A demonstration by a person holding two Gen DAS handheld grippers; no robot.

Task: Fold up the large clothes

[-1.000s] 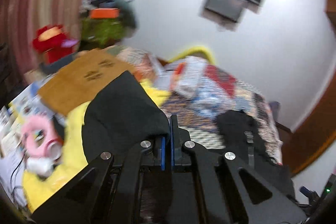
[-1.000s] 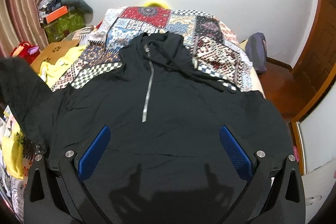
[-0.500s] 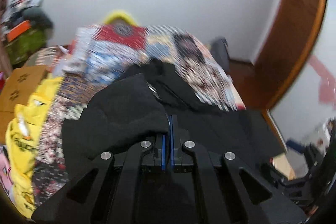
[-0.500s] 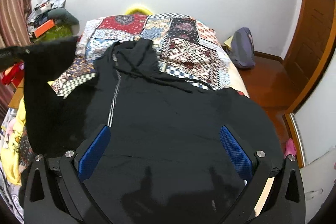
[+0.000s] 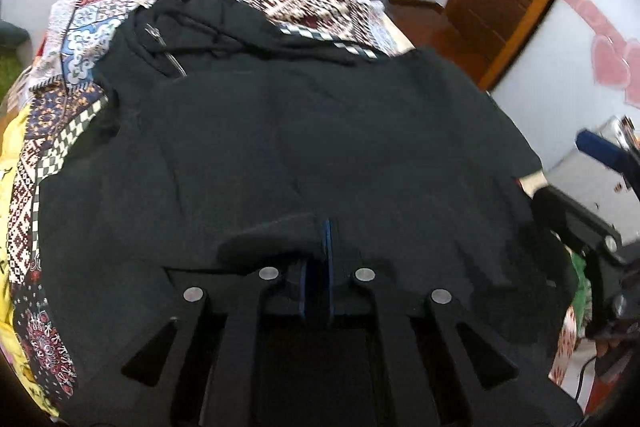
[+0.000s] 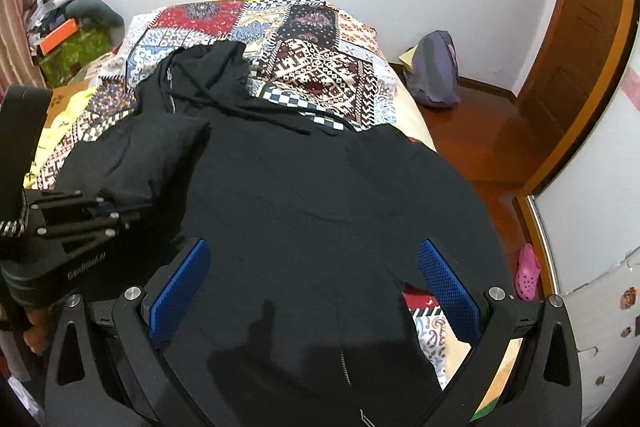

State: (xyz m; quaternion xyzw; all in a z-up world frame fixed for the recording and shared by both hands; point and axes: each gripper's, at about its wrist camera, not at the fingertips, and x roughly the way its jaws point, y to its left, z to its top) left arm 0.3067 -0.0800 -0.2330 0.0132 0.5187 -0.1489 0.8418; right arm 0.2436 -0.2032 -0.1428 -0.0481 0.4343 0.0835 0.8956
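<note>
While I look along the left tool [image 5: 318, 259], I see its blue pads pinched tight on a fold of the black hoodie [image 5: 320, 147], which lies spread over the patchwork bedspread [image 5: 68, 67] with its hood toward the far wall. From the right wrist view, my right tool [image 6: 314, 285] hangs over the hoodie's lower half with its blue pads [image 6: 180, 287] wide apart, gripping nothing, and the left tool shows at the left edge on the folded-in sleeve [image 6: 132, 163].

Matte black linkage arms, silver screw heads, blue dimpled pads [image 6: 448, 283]; white lettering along left gripper [image 6: 102, 209] body.
</note>
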